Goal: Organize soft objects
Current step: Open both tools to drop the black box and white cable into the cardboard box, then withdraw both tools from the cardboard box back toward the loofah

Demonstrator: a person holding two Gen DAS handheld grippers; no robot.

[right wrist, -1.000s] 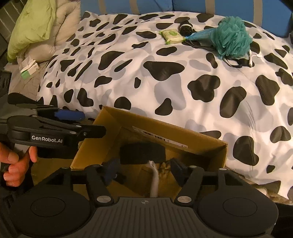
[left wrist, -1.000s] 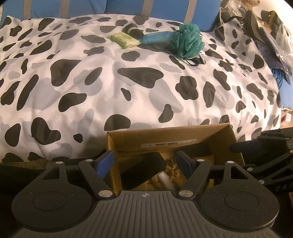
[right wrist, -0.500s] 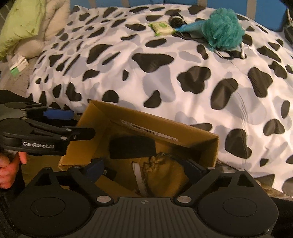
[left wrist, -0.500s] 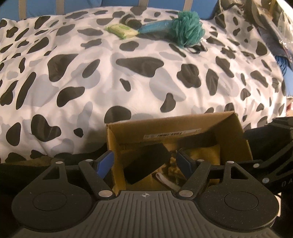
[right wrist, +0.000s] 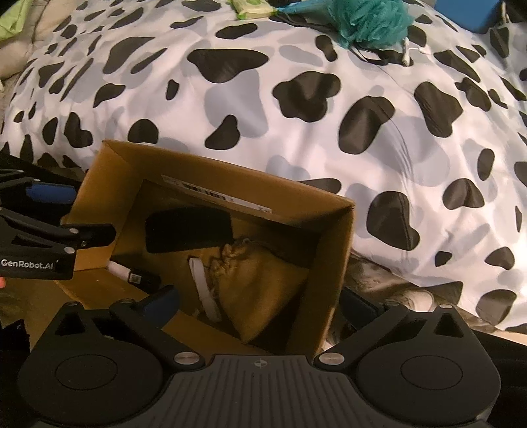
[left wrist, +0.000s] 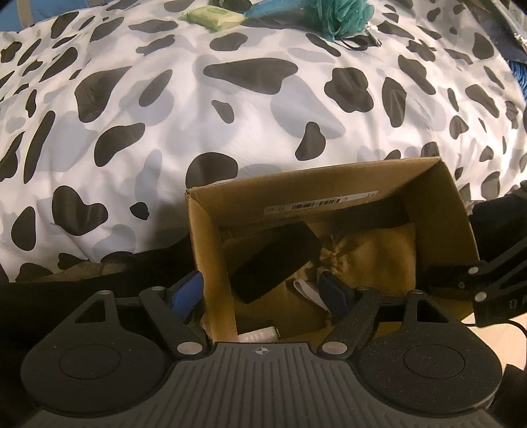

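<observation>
An open cardboard box (left wrist: pixel 438 210) (right wrist: pixel 98 184) stands against the cow-print duvet. In it lie a mustard drawstring pouch (right wrist: pixel 263 289) (left wrist: pixel 372 256), a black foam block (right wrist: pixel 187 230) (left wrist: pixel 273 260) and a white strap (right wrist: pixel 204 293). My right gripper (right wrist: pixel 260 303) straddles the box's right wall with jaws opening wide; the pouch lies loose below them, untouched. My left gripper (left wrist: pixel 260 291) straddles the left wall, its jaws opening a little, pads clear of the cardboard. A teal loofah (right wrist: pixel 369 19) (left wrist: pixel 339 13) and a green wipes pack (left wrist: pixel 214 16) lie at the far side of the bed.
The duvet (left wrist: pixel 230 115) rises behind the box. A black cord (right wrist: pixel 372 56) trails by the loofah. A small white tube (right wrist: pixel 120 270) lies at the box's near left corner. Each gripper shows in the other's view: the right (left wrist: pixel 487 280), the left (right wrist: pixel 49 237). Pale pillows (right wrist: pixel 13 36) sit at far left.
Both views have tipped downward, so the box looks larger. My right gripper's jaws have spread wide, and the yellow pouch now lies uncovered in the box. My left gripper has hardly shifted.
</observation>
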